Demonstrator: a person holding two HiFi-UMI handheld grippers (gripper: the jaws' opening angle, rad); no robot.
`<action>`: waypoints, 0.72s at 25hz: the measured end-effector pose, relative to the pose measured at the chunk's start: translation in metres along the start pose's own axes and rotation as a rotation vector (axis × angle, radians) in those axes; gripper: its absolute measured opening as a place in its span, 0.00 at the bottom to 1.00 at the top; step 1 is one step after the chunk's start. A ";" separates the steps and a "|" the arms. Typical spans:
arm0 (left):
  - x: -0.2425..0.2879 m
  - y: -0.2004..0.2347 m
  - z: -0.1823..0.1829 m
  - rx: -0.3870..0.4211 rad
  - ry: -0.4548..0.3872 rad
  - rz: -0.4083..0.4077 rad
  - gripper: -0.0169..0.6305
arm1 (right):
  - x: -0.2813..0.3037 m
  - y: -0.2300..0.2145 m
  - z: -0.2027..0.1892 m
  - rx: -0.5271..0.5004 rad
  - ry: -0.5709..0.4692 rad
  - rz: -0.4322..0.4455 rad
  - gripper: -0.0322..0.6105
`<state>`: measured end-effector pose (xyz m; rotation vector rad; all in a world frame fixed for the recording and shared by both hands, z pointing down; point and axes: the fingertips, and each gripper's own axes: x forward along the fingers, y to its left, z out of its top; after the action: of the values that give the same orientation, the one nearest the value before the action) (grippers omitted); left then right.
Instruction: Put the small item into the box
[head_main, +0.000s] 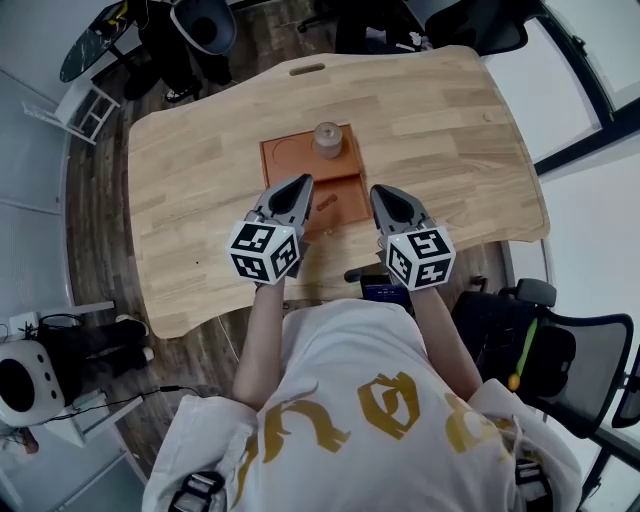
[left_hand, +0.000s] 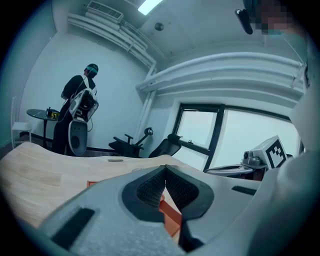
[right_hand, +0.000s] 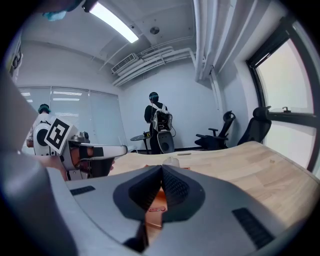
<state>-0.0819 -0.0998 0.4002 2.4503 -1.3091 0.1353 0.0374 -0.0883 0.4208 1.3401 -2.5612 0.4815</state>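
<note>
A flat orange-brown box (head_main: 300, 160) lies open in the middle of the wooden table (head_main: 200, 170). A small reddish item (head_main: 326, 202) rests on its near section and shows between the jaws as a small item (right_hand: 157, 208) in the right gripper view. A round beige lidded pot (head_main: 328, 138) stands at the box's far edge. My left gripper (head_main: 303, 181) hovers over the box's near left part, jaws shut and empty (left_hand: 165, 170). My right gripper (head_main: 378, 192) hangs just right of the box, also shut on nothing (right_hand: 161, 169).
A slot (head_main: 307, 69) is cut in the table's far edge. A black office chair (head_main: 560, 350) stands at the near right, more chairs (head_main: 205, 25) beyond the table. A person with a backpack (right_hand: 159, 122) stands at a small round table across the room.
</note>
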 end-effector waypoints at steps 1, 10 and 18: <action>0.000 -0.001 0.001 0.009 -0.005 -0.002 0.04 | -0.001 0.000 0.000 0.001 -0.001 -0.001 0.07; -0.001 -0.004 0.003 0.026 -0.013 -0.012 0.04 | -0.001 -0.005 -0.002 0.011 0.010 -0.020 0.07; 0.001 0.000 -0.007 0.049 0.017 0.009 0.04 | -0.002 -0.007 -0.005 0.018 0.014 -0.029 0.07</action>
<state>-0.0809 -0.0981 0.4068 2.4785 -1.3243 0.1917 0.0443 -0.0883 0.4263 1.3726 -2.5284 0.5086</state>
